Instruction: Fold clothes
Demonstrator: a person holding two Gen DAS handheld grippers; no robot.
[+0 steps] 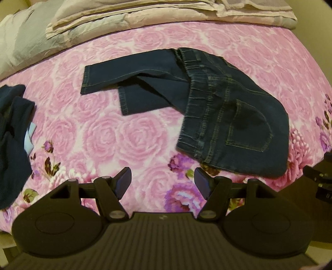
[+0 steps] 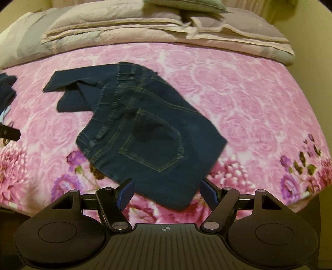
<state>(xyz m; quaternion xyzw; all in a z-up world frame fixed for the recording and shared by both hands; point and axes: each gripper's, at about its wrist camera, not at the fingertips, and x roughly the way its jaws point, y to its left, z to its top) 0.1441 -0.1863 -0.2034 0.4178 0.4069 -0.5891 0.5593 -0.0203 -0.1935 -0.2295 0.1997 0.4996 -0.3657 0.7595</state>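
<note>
The jeans (image 2: 143, 124) lie in the middle of the bed, on the pink rose-patterned blanket (image 2: 249, 99), roughly doubled over: the seat with its back pocket faces up and sits nearest me, while the two leg ends splay apart toward the far left instead of lying stacked. I have my right tongs (image 2: 166, 193) hanging just above the near edge of the denim, blue pads spread apart and empty; my left tongs (image 1: 162, 182) hover over bare blanket just left of that same edge, also apart and holding nothing. Further out, another dark garment (image 1: 14, 133) is bunched at the left edge of the bed, and a stack of folded bedding (image 1: 145, 18) lines the far side. My worry from here is the grab itself: the near corner is several layers thick (waistband and seams bunch there), so the pads could pinch only the top layer and peel it open, or catch the plush blanket beneath and drag it along. The uneven legs would also fold crooked unless I square them first.
</note>
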